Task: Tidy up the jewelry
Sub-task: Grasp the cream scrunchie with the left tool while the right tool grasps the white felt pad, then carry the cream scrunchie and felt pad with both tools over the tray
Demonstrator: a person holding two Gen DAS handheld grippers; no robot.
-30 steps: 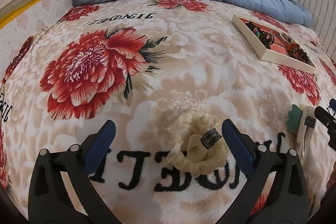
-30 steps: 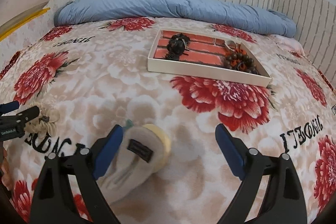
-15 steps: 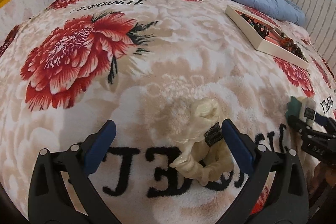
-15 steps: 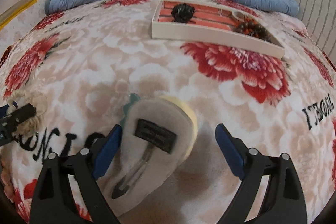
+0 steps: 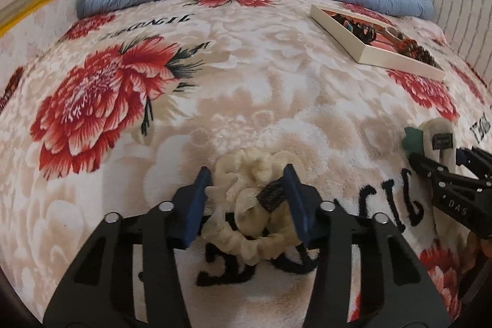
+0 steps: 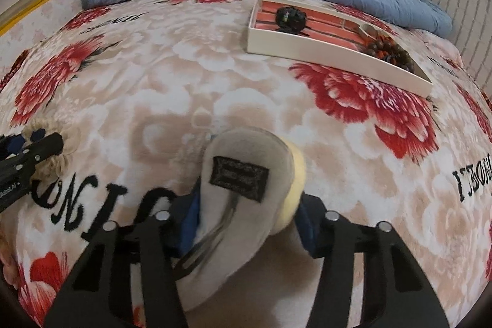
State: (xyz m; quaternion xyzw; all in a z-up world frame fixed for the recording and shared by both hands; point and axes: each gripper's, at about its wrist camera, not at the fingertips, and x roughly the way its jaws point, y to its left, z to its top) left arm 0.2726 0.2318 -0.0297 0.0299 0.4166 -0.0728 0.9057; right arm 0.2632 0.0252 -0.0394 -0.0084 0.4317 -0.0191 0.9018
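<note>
Gripping the cream scrunchie [image 5: 246,205] with my left gripper [image 5: 247,199] and the plush hair clip [image 6: 243,192] with my right gripper [image 6: 246,223]; both remain outside the tray [image 6: 323,54], which already holds a few pieces.

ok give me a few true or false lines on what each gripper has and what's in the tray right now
1. The left gripper is closed around the cream scrunchie. True.
2. The right gripper is open and holds nothing. False: it is shut on the grey plush hair clip.
3. The white tray already holds a dark hair tie and brown beads. True.
4. The tray sits on a bare wooden table. False: it rests on the floral blanket.
</note>
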